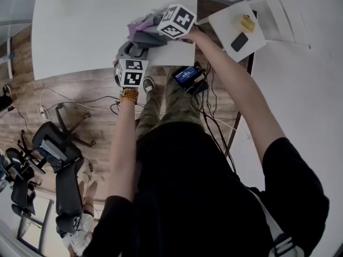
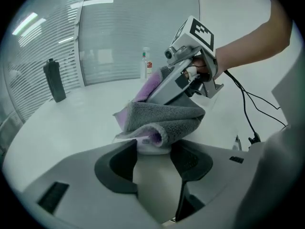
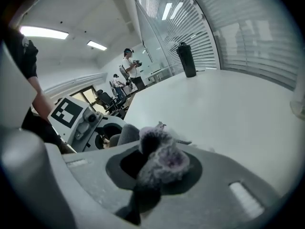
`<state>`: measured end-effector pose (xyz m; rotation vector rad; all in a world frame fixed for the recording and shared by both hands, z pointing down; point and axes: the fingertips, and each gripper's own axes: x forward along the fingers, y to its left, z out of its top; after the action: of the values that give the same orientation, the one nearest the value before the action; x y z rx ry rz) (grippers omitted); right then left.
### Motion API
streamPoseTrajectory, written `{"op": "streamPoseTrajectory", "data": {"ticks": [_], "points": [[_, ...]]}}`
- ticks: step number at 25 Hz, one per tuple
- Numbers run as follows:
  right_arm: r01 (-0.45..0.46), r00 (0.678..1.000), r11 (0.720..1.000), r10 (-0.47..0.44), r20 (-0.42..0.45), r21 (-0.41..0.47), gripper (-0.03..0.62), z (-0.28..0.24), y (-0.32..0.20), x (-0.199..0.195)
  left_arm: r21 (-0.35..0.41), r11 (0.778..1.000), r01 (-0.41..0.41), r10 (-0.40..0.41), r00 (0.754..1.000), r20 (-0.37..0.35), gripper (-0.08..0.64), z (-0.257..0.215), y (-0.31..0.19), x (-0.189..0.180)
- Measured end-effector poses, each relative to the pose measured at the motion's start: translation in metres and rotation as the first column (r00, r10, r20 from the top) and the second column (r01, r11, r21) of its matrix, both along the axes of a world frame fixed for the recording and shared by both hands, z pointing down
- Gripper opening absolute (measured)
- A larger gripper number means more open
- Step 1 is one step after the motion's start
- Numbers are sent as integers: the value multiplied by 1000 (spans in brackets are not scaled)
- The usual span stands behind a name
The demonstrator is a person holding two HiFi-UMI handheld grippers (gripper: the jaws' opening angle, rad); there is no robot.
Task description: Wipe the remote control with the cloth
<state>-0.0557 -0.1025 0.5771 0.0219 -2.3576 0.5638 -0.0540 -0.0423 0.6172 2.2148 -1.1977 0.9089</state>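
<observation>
A white remote control [image 2: 155, 175] sits between the dark pads of my left gripper [image 2: 153, 159], which is shut on it at the near edge of the white table [image 1: 80, 25]. A grey and purple cloth [image 2: 164, 119] is draped over the remote's far end. My right gripper [image 3: 159, 168] is shut on a bunched fold of that cloth [image 3: 163, 162] and presses it down onto the remote from above and behind. In the head view the cloth [image 1: 140, 25] lies between the two marker cubes; the remote is hidden there.
A black bottle [image 2: 55, 80] and a small clear bottle [image 2: 147, 63] stand far back on the table. A side table [image 1: 230, 15] at the right carries a yellow object and a black phone. Office chairs [image 1: 53, 143] and cables are on the floor; people [image 3: 128, 63] stand far off.
</observation>
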Motion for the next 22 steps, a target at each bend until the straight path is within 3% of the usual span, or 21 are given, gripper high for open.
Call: {"op": "streamPoseTrajectory", "data": {"ticks": [4,7,11,12,14,16,19,22], "points": [[-36,999,999,36,1,13,60,1,-18,14,-2,1000,11,-11,1000,1,229,3,-1,3],[-133,990,988,136,-36,74,60,6,-47,33,-4,1000,5,-5,1000,-3,229,1,2,5],[-306,938,920,336,-90,243,56,-1,-105,73,-2,1000,9,-9,1000,0,229,4,2,3],[-341,928,905,367,-66,254,55,-9,-113,78,-3,1000,8,-8,1000,0,229,4,2,4],[-364,930,906,367,26,218,55,-34,-112,74,-5,1000,6,-6,1000,0,229,5,2,4],[-317,947,932,302,106,177,55,-56,-94,56,-9,1000,5,-5,1000,-1,229,6,3,4],[-156,964,987,142,224,48,55,-84,-47,16,-15,1000,0,0,1000,0,229,5,-1,2],[41,953,994,-9,304,-102,55,-97,12,-19,-6,1000,1,-1,1000,1,229,3,-1,3]]}}
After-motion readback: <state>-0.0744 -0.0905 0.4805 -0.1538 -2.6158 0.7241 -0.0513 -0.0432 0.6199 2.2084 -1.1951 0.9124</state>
